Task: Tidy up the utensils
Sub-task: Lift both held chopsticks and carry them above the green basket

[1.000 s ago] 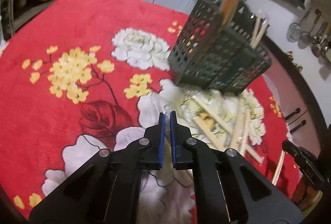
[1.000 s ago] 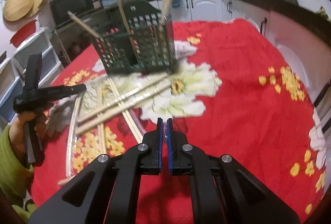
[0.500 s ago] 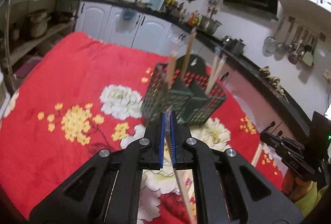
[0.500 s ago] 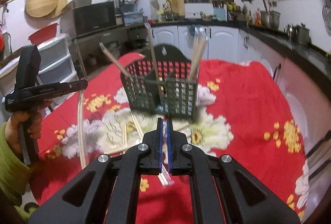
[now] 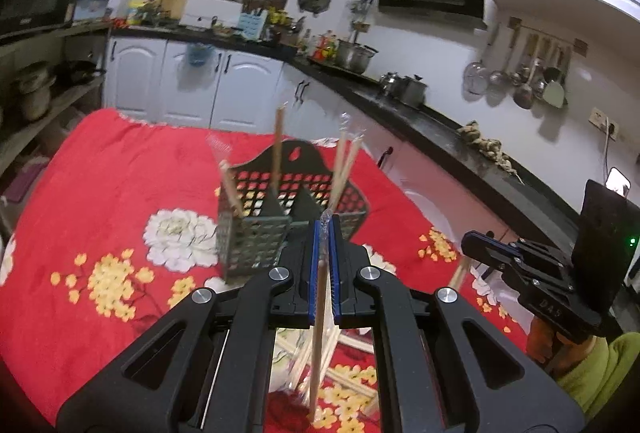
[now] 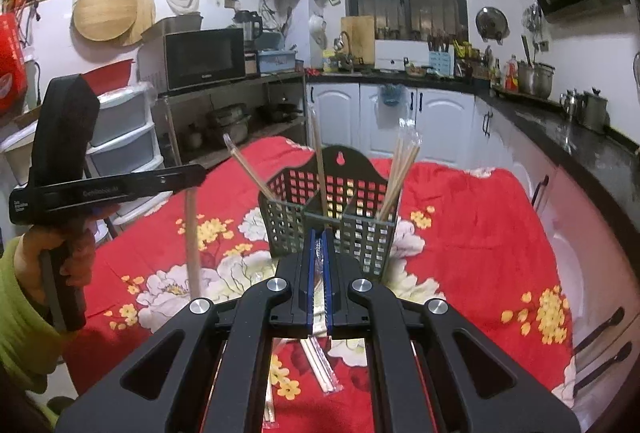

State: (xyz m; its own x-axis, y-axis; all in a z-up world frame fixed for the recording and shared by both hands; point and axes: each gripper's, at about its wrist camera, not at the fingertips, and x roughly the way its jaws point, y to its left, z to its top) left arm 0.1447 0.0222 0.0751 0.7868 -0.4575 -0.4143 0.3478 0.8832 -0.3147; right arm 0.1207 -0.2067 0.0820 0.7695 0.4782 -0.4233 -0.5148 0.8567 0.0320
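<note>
A dark green slotted basket [image 5: 256, 233] [image 6: 328, 221] stands on the red floral tablecloth [image 5: 100, 193], with wrapped chopsticks [image 6: 400, 169] upright in its compartments. My left gripper [image 5: 325, 229] is shut on a plastic-wrapped chopstick pair [image 5: 318, 353] that hangs below the pads, just in front of the basket. My right gripper [image 6: 319, 237] is shut on another wrapped pair [image 6: 322, 365], also hanging down. Each view shows the other gripper off to the side: the right gripper [image 5: 474, 243] and the left gripper [image 6: 198, 171], whose hanging pair [image 6: 192, 245] shows beneath it.
More wrapped chopsticks [image 5: 352, 381] lie loose on the cloth under both grippers. A black counter [image 6: 580, 149] with pots runs along the right of the table. Metal shelving [image 6: 224, 105] with a microwave stands beyond the table's far left. A green sleeve [image 6: 16, 313] is at the edge.
Both grippers have risen from the pile on the cloth, each lifting a wrapped chopstick pair that now hangs free. The basket sits lower and more central in both views.
</note>
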